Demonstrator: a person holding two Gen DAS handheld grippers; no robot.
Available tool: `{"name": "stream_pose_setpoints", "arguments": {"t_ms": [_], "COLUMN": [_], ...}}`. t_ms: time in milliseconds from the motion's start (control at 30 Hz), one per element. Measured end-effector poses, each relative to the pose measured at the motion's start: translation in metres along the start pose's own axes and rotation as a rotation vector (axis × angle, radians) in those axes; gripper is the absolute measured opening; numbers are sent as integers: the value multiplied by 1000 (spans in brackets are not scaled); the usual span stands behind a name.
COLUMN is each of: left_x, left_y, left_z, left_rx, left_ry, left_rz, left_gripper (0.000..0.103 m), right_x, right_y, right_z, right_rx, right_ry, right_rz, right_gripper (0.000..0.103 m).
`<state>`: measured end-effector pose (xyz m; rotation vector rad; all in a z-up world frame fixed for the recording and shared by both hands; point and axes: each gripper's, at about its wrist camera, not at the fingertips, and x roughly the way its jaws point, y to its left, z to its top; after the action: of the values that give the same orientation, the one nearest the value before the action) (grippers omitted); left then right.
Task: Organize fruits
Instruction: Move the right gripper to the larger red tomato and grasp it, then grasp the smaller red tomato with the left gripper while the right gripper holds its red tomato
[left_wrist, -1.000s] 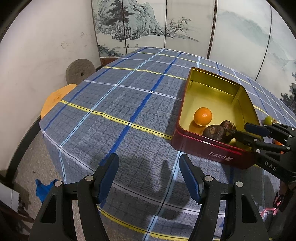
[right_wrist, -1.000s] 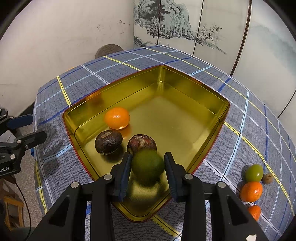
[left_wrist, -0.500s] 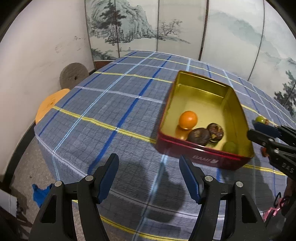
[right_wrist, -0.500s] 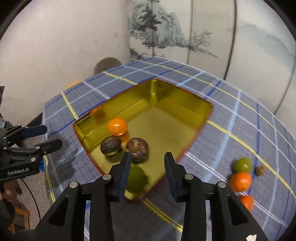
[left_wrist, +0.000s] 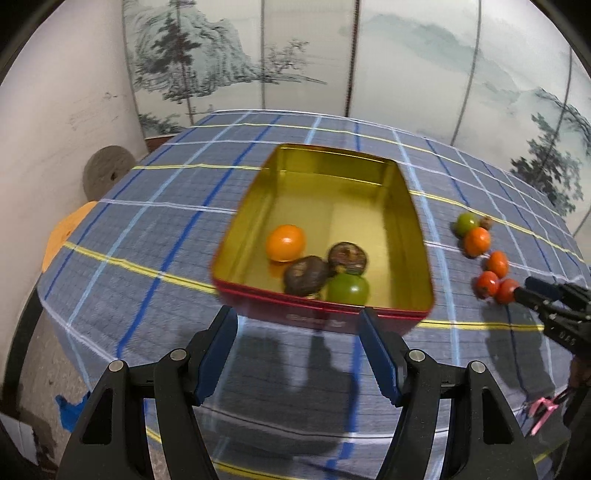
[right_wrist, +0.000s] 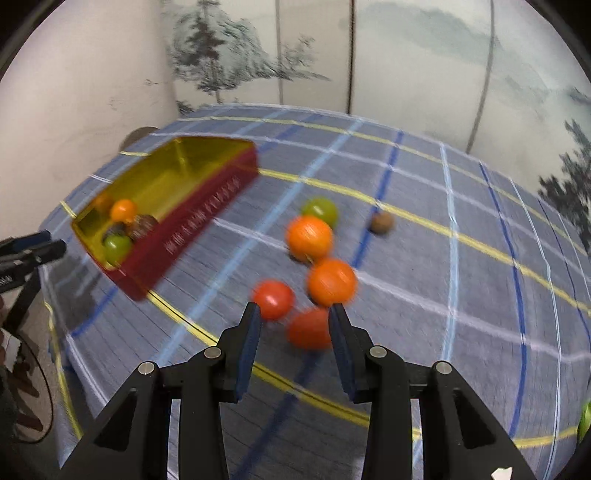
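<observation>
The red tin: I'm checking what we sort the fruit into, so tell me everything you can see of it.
The red tin is a rectangular, open-topped metal box with rounded corners, red outside with pale lettering too blurred to read, shiny gold inside. It sits flat on the checked tablecloth, no lid in view. Four fruits cluster at its near end: an orange one, two dark brown ones and a green one. Neither gripper touches it.

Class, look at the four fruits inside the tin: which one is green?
The green fruit lies nearest the tin's front wall, beside two dark brown fruits; the fourth, an orange, sits further left.
</observation>
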<state>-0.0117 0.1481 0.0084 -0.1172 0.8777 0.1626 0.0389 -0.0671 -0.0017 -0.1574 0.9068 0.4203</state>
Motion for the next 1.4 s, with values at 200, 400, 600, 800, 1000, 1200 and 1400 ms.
{"name": "stream_pose_setpoints", "arguments": {"t_ms": [200,400,600,800,1000,1200,1400], "left_x": [8,13,19,26,30,37,48], "left_y": [-28,-50,-74,-96,-122,-151,-170], "left_z": [4,15,22,24,25,24,24], "left_rx": [43,80,129,173,227,268,288], "left_ry": [28,34,38,50,51,50,56], "left_rz": [-34,-60,-89,-117,-154,-203,-240], "left_gripper": [68,68,68,68,68,68,68], "right_x": [12,18,28,33,26,22,27], "right_y": [-12,-13,-12,-14,-26,-61,-99], "right_z": [-16,-14,-10,-9,-11,-9,-4], "right_rx": [49,44,51,64,92,159,204], "right_ry": [38,37,61,64,52,23,-5], "right_rz": [28,31,48,51,34,-45,-149], "right_gripper": [36,41,40,33,32,32,32]}}
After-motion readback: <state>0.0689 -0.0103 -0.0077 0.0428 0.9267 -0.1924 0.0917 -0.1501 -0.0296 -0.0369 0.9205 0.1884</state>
